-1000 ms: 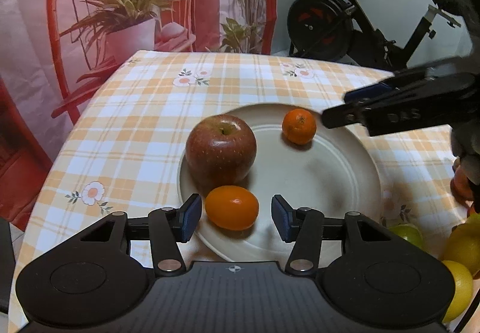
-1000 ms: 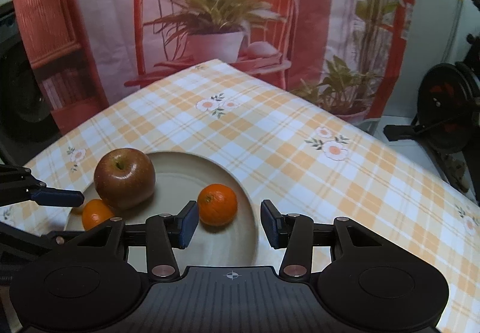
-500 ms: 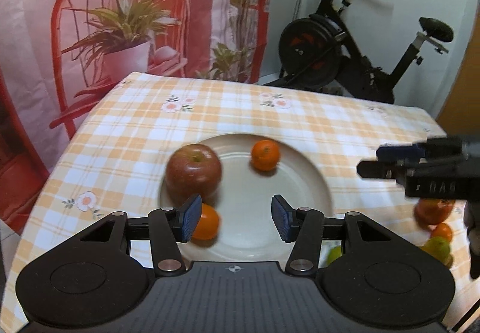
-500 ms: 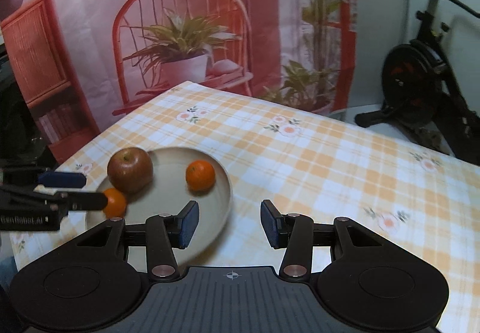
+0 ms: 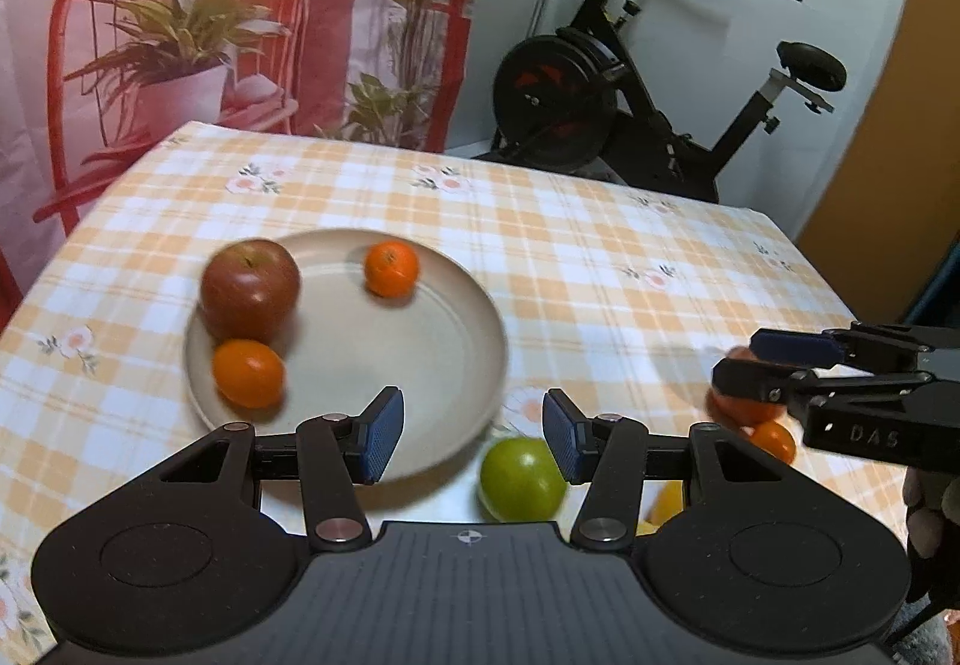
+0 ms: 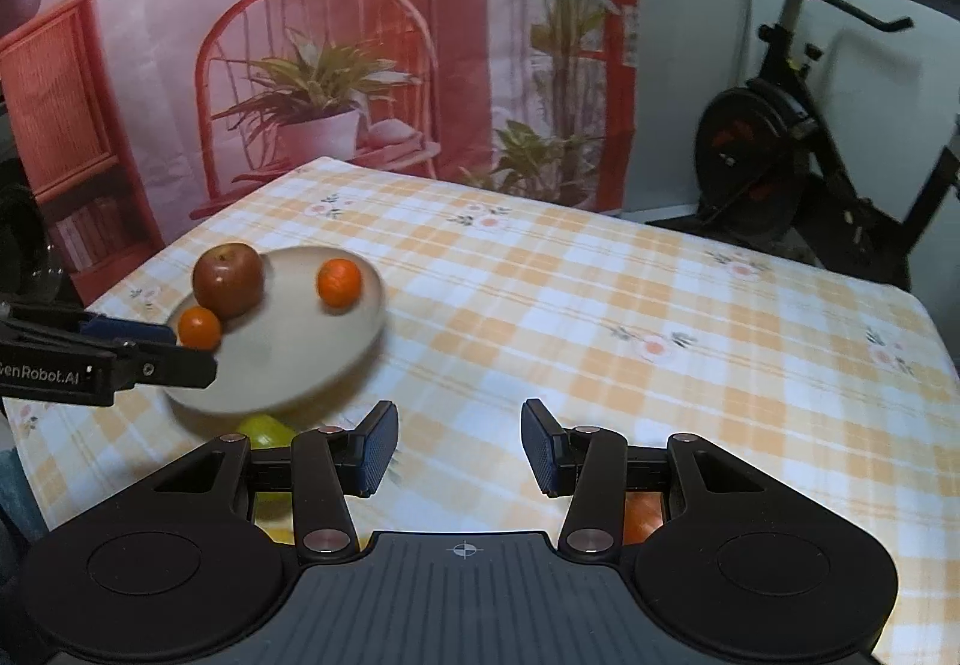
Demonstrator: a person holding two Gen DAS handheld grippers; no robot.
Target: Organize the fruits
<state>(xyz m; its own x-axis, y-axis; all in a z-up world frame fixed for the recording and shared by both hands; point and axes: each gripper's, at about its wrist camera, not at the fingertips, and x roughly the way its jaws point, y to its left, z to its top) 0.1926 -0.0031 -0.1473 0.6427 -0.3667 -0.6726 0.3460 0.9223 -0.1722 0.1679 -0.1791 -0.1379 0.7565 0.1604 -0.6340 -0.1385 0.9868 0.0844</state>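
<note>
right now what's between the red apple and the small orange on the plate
Nothing: just bare plate between the red apple and the small orange, clear in the left wrist view.

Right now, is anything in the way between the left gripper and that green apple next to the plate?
Nothing visible. The left gripper is open and empty, and the green apple lies on the tablecloth just below its right finger, beside the plate rim. The right gripper is off to the side over other fruit.

One plate (image 5: 480,305) – on it one red apple (image 5: 249,288), two oranges (image 5: 391,268) – one green apple (image 5: 521,479) beside
</note>
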